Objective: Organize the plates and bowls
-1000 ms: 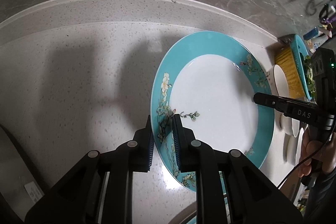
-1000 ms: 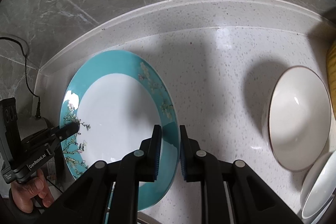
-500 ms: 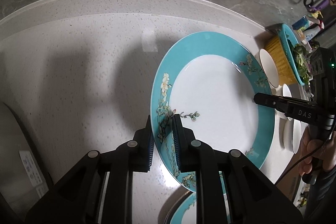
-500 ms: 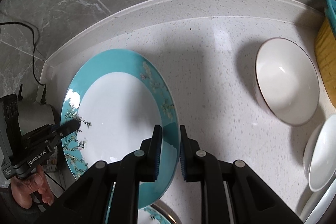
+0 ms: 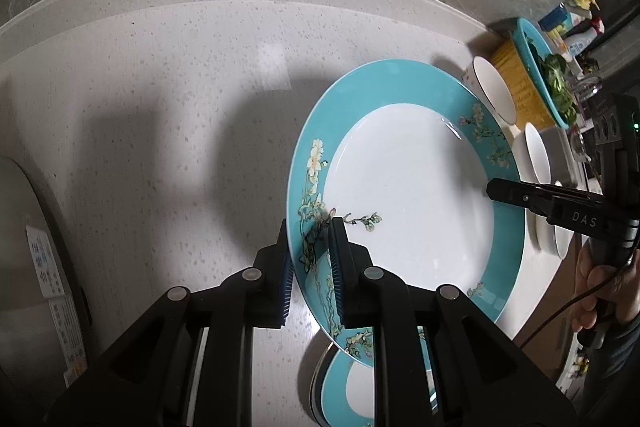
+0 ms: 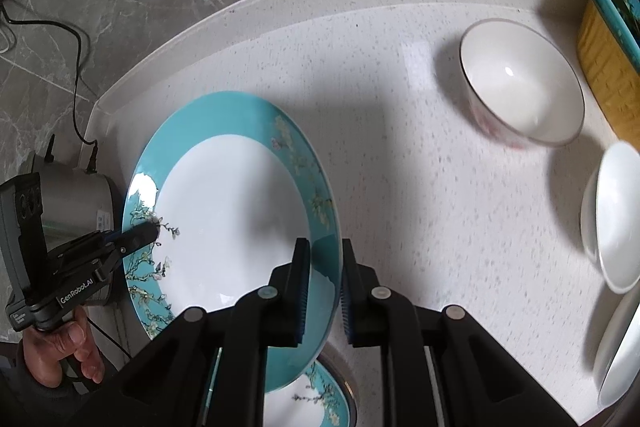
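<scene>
Reading "GenRobot.AI": left claw casing

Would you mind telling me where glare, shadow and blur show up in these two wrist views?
Left wrist view: a broad dark shadow lies on the counter left of the teal plate, with a pale reflection patch above it. Right wrist view: a bright glare spot sits on the plate's left rim; the white bowl and the small dishes look motion-blurred; fisheye bends the counter edge.
</scene>
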`<state>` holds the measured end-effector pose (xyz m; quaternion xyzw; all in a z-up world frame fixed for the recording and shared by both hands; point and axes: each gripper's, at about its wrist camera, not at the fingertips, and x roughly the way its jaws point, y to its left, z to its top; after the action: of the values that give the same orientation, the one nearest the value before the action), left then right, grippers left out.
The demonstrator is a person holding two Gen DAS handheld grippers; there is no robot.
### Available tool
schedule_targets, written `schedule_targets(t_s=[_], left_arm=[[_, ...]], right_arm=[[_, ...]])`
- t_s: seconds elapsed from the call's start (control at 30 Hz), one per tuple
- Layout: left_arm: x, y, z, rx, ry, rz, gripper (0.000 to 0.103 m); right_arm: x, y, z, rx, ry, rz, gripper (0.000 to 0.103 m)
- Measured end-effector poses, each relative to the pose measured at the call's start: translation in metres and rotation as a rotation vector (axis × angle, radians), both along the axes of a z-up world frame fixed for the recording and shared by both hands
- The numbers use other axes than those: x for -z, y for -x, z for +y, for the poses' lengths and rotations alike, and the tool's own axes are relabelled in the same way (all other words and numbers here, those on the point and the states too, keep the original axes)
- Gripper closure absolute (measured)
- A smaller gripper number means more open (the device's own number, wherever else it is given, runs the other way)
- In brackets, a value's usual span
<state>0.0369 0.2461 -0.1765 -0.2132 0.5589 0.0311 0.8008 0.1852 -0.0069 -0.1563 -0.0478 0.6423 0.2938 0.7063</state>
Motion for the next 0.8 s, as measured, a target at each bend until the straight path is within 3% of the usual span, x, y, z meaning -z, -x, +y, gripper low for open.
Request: schedule_targets(t_s=[0.8], left_arm=[[0.027, 0.069, -0.039, 0.106, 0.029, 0.039, 0.089]], right_arm=[[0.018, 0.076, -0.049, 0.095, -0.005, 0.061, 0.088]])
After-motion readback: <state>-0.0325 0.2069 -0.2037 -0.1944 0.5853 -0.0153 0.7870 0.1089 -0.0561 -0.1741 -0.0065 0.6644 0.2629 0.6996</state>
